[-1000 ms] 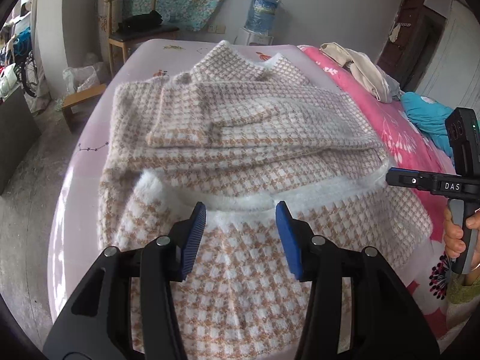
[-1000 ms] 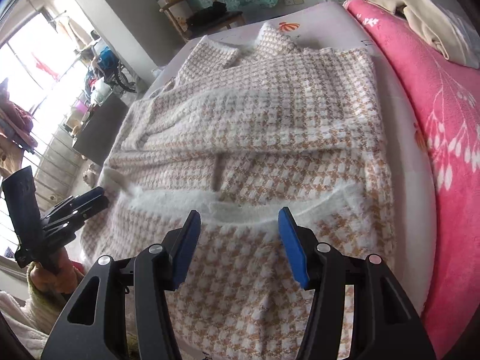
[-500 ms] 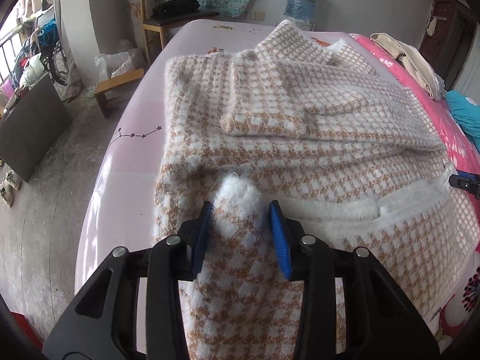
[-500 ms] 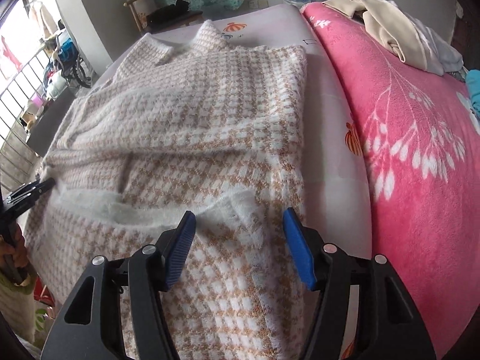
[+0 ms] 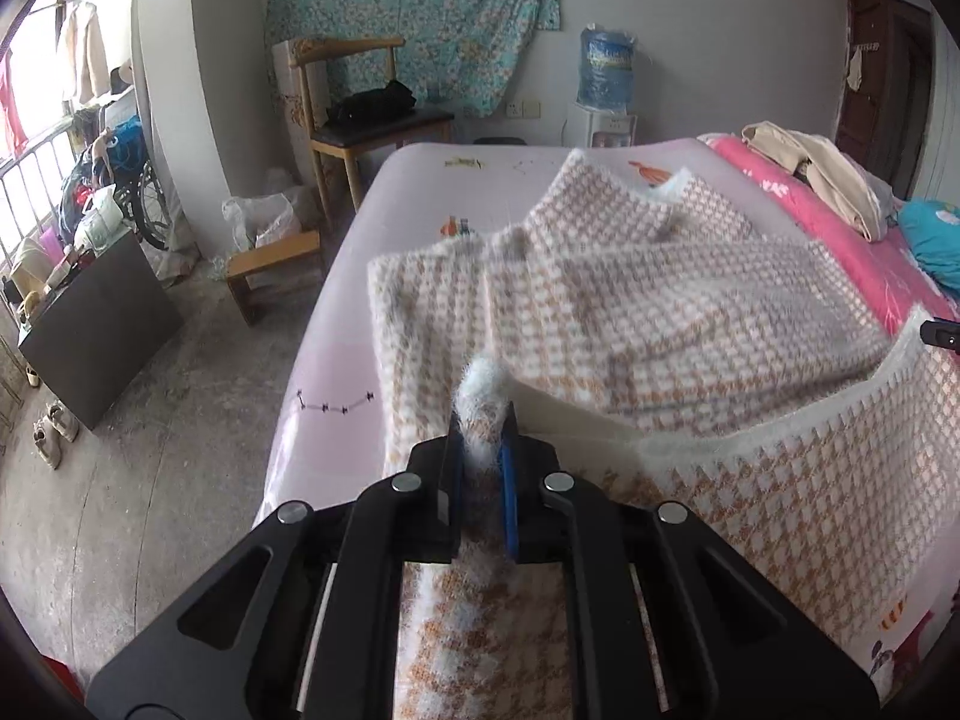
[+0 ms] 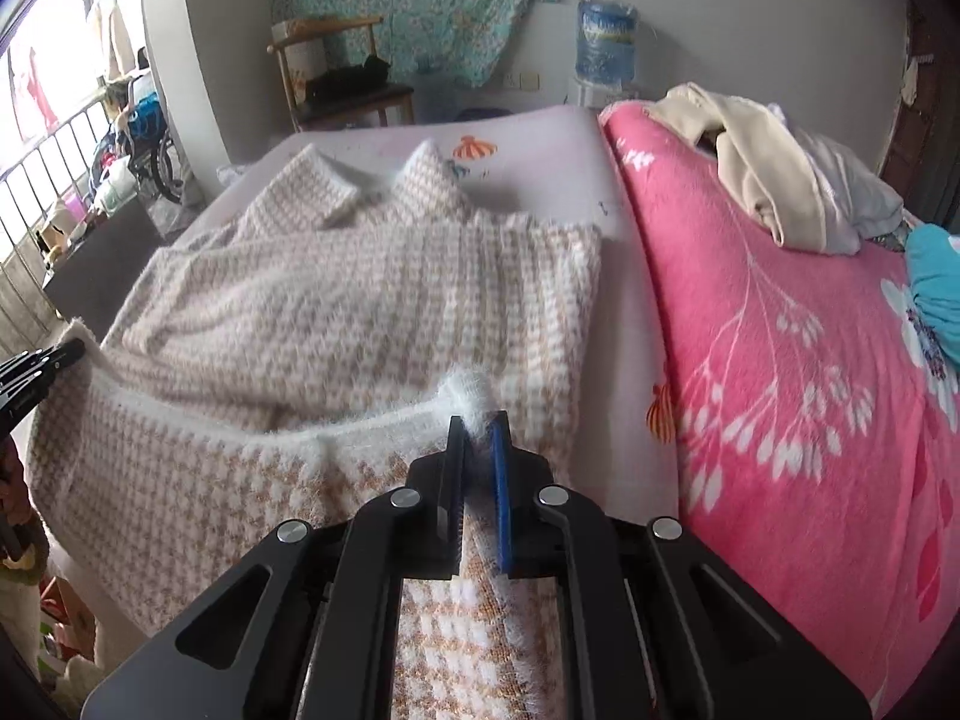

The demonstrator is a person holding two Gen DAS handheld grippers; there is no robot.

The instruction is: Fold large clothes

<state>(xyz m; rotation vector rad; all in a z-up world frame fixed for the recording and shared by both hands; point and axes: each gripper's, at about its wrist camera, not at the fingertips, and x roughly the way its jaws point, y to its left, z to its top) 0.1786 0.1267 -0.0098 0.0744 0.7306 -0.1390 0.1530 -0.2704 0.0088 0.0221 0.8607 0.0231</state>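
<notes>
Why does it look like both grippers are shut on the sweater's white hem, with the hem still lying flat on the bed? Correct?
Partly. Both are shut on the white hem: left gripper, right gripper. But the hem is lifted off the sweater, not flat; both wrist views show the raised edge strung between the grippers above the bed.

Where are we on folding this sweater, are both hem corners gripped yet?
Done: the sleeves of the houndstooth sweater already lie folded across its body on the bed. In hand: the left gripper and right gripper are each shut on a fluffy white hem corner, with the hem lifted between them. Left: carrying the hem up toward the collar to fold the body over, then any final fold.
</notes>
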